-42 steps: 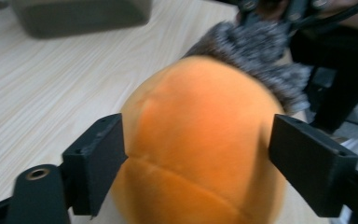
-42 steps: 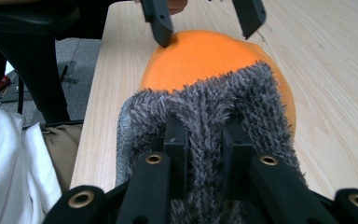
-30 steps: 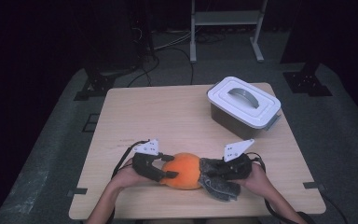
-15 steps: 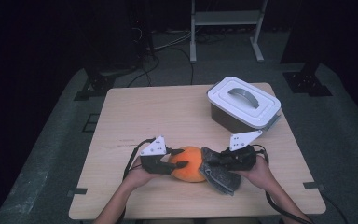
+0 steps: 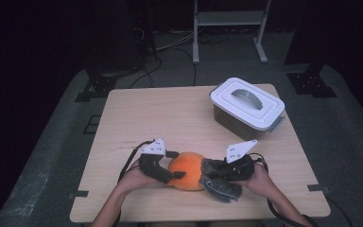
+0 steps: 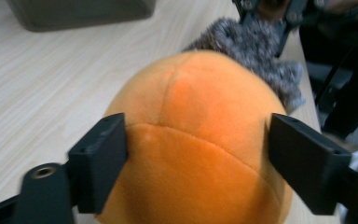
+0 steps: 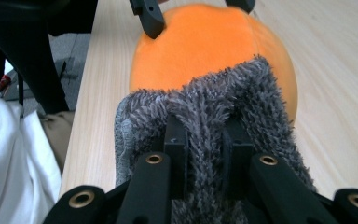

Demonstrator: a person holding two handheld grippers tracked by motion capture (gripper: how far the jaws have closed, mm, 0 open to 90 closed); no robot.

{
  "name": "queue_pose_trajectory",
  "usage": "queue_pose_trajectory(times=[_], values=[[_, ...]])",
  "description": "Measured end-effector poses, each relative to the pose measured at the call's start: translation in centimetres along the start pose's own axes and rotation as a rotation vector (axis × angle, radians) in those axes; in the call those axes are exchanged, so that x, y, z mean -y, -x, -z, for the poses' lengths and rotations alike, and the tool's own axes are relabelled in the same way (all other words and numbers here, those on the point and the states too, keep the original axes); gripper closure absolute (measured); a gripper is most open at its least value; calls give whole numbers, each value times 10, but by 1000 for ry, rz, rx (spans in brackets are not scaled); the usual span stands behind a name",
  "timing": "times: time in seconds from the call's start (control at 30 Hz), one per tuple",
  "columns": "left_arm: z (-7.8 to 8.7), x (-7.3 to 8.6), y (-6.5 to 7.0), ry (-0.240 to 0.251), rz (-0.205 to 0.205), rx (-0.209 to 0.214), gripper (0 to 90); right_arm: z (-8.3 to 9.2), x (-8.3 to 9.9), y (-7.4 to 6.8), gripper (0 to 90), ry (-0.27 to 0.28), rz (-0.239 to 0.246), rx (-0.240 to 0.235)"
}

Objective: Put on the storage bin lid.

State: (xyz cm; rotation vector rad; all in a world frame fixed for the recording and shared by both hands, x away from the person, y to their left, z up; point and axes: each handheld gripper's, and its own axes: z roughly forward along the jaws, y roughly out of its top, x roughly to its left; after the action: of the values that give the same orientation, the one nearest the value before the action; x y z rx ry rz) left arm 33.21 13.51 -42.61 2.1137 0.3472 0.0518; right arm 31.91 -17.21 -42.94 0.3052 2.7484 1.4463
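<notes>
Two grippers met at the near edge of the table (image 5: 137, 118), one per hand. We saw the left gripper (image 5: 172, 165) lying low and pointing right toward the orange plush ball (image 5: 187, 169); its forearm came in from the bottom edge. Its jaws had just been opening. In the left gripper view they stood either side of the ball (image 6: 200, 140), the left pad touching the plush, the right one just clear, so we counted no grip. The right gripper (image 5: 208, 174) pointed left and faced the other, its hand wrapped round the body. Its jaws were pinched together on a grey fuzzy cloth (image 7: 205, 116), which pressed against the ball's side. The ball sat on the table between the two grippers.

We counted one ball, one cloth and one lidded grey box (image 5: 246, 108); the box stood well apart at the far right, lid on.
</notes>
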Motion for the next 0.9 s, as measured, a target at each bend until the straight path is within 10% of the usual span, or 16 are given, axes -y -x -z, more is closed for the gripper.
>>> queue_pose_trajectory(times=[0.23,0.53,0.9], values=[[1,4,-1,7,1,27,288,14,19,9,753,-34,-66,20],[0,5,1,21,-6,38,290,5,-17,-1,753,31,20,7],[-3,2,4,31,-10,27,273,11,4,6,755,-24,-34,38]])
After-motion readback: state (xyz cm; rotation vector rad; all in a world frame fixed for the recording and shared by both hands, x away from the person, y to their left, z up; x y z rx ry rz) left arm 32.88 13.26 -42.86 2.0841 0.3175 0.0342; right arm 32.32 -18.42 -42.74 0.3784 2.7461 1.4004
